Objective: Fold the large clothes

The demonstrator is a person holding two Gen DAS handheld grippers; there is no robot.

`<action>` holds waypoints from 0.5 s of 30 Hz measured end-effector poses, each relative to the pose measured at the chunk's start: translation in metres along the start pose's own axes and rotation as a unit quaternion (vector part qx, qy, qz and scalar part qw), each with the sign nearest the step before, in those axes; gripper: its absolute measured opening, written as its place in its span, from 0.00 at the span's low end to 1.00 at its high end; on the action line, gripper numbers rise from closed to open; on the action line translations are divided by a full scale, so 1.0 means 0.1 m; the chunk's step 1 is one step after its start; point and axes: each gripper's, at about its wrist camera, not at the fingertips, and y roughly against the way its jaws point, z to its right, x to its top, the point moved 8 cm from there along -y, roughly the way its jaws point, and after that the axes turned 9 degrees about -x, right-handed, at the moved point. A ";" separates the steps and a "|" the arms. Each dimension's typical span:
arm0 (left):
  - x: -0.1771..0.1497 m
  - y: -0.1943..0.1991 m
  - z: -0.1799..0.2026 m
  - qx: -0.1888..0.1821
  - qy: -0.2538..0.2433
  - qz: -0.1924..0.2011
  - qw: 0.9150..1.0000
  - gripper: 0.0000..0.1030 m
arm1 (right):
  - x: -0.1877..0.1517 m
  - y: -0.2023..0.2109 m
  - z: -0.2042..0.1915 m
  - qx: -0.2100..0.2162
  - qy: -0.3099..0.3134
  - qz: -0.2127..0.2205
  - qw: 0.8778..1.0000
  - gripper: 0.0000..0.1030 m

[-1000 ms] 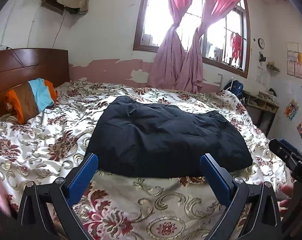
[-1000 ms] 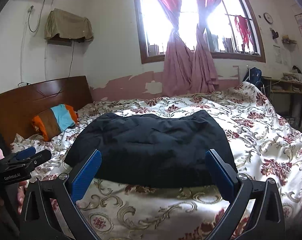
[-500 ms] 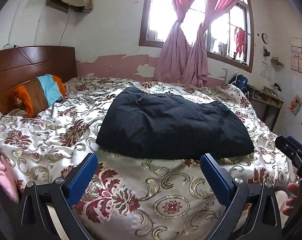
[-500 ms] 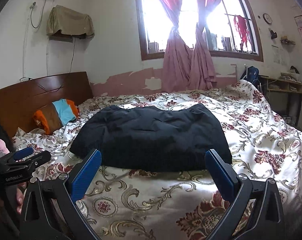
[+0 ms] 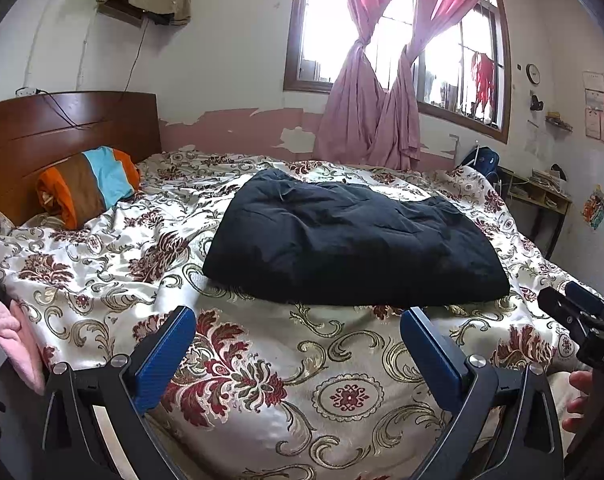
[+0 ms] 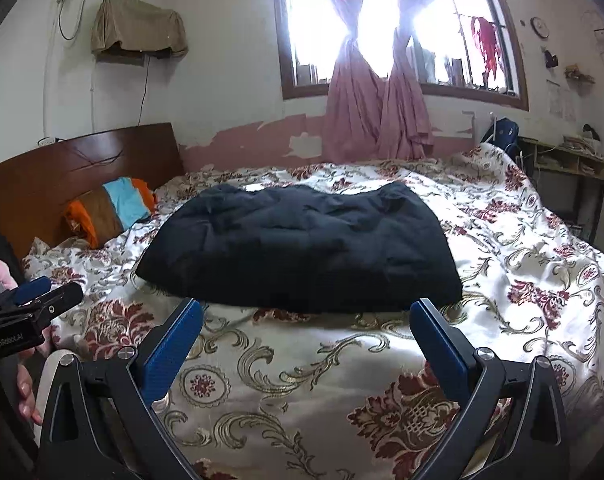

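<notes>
The bed (image 5: 102,280) carries the black garment (image 5: 354,240), folded into a neat rectangle at its middle, set back from the near edge, apparently finished. Left gripper (image 5: 298,356) and right gripper (image 6: 308,348) hover apart from it, jaws spread, holding nothing

I'm seeing the folded garment (image 5: 350,240) lying mid-bed on the bedspread (image 5: 262,360), the pillow (image 5: 88,186) sitting left against the headboard (image 5: 62,132), the window (image 5: 402,40) behind, probably a desk (image 5: 542,196) standing right.
</notes>
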 end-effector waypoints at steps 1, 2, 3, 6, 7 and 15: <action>-0.01 -0.01 0.00 0.000 0.000 -0.002 1.000 1.00 | -0.01 -0.01 0.01 -0.002 0.000 -0.002 1.000 0.98; -0.03 -0.02 -0.01 0.001 0.001 -0.004 1.000 1.00 | -0.02 -0.01 0.01 -0.003 -0.001 -0.003 1.000 0.98; -0.04 -0.03 -0.01 0.002 0.000 -0.007 1.000 1.00 | -0.03 -0.01 0.02 -0.004 -0.002 -0.004 1.000 0.99; -0.09 -0.06 -0.02 0.002 0.002 -0.014 1.000 1.00 | -0.04 -0.02 0.02 -0.005 -0.004 -0.006 1.000 0.98; -0.09 -0.07 -0.01 0.002 0.002 -0.015 1.000 1.00 | -0.04 -0.02 0.02 -0.007 -0.004 -0.006 1.000 0.98; -0.10 -0.07 -0.01 0.001 0.001 -0.014 1.000 1.00 | -0.04 -0.02 0.02 -0.008 -0.005 -0.005 1.000 0.98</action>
